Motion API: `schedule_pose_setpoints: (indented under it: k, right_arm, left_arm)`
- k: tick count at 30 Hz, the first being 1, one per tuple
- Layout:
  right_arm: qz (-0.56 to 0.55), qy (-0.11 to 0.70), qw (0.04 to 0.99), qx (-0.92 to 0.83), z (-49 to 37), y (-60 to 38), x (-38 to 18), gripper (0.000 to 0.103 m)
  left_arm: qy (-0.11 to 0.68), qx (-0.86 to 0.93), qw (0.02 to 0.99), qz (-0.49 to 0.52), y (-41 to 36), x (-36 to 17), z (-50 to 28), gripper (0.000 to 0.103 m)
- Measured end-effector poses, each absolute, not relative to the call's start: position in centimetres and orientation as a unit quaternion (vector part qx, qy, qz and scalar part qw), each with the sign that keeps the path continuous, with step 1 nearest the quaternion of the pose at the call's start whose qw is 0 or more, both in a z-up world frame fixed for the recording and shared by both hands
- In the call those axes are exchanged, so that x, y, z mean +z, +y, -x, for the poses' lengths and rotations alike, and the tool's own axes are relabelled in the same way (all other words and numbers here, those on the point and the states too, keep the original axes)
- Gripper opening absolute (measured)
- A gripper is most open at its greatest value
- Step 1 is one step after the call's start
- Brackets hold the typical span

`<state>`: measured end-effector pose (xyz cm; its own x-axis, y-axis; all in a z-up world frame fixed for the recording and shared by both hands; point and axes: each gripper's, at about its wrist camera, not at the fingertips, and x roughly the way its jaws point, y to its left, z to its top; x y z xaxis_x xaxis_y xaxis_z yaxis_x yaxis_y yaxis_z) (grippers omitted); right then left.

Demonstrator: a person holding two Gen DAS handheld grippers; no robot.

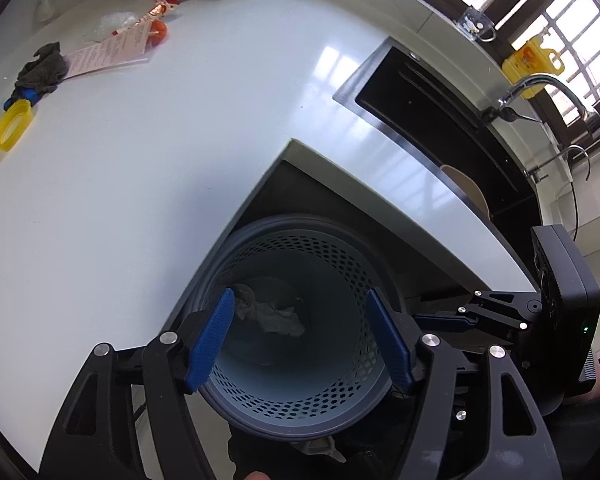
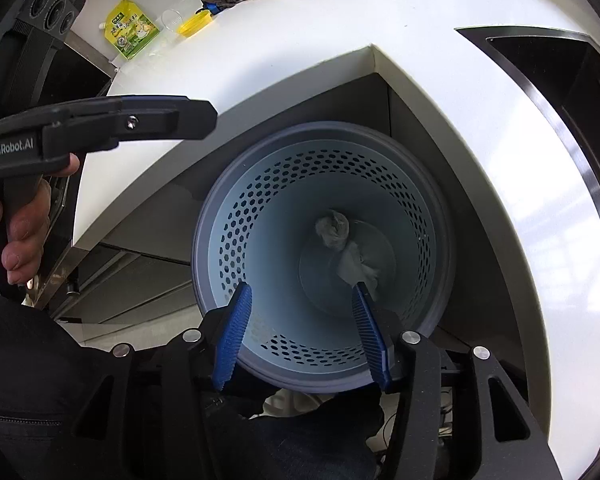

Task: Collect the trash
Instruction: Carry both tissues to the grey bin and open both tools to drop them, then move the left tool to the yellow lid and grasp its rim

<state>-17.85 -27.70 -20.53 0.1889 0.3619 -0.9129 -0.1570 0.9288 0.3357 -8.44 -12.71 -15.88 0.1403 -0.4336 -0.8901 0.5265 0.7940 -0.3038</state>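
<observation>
The left gripper hangs over the bin, pointing down into it. Its blue fingers stand wide apart, with nothing between them. The right gripper does the same just beside it, and its fingers are apart too, only a bit less wide. Both are empty.

Down at the bottom of the bin lie two bits of trash, a grey wad and a white crumpled tissue, touching each other. In the right view they sit toward one o'clock from the middle of the bin floor. So this load looks dropped and done.

Next comes the white counter, which wraps around the bin. The sink is cut into it at about two o'clock in the left view.

Farthest away is the trash that is left. In the left view it all lies at about ten o'clock from the fingers, well apart from them: a yellow lid, then a dark rag on something blue, then a pink paper whose long side runs up toward one o'clock, with an orange ball at its far end. The right view also shows a green pouch and a clear cup at about eleven o'clock (the left view cuts these off).

I think the left hand is the nearer one to that pile. The yellow lid looks like the first thing it would meet.
</observation>
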Motion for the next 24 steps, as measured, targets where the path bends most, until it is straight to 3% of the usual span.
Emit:
schedule_pose_setpoints:
  k: [2,8,24]
  right_arm:
    - [-0.082,0.611,0.769,0.171,17.5,-27.7,-20.3,0.056]
    - [-0.085,0.579,0.790,0.182,15.4,-27.4,-18.4,0.061]
    - [-0.075,0.482,0.845,0.219,2.7,-23.0,-11.1,0.068]
  left_arm:
    - [0.569,-0.302,0.764,-0.037,-12.0,-15.4,8.1,0.075]
    - [0.537,-0.250,0.805,-0.034,-8.8,-13.4,6.5,0.077]
    - [0.458,-0.086,0.884,-0.021,2.2,-10.2,-2.9,0.091]
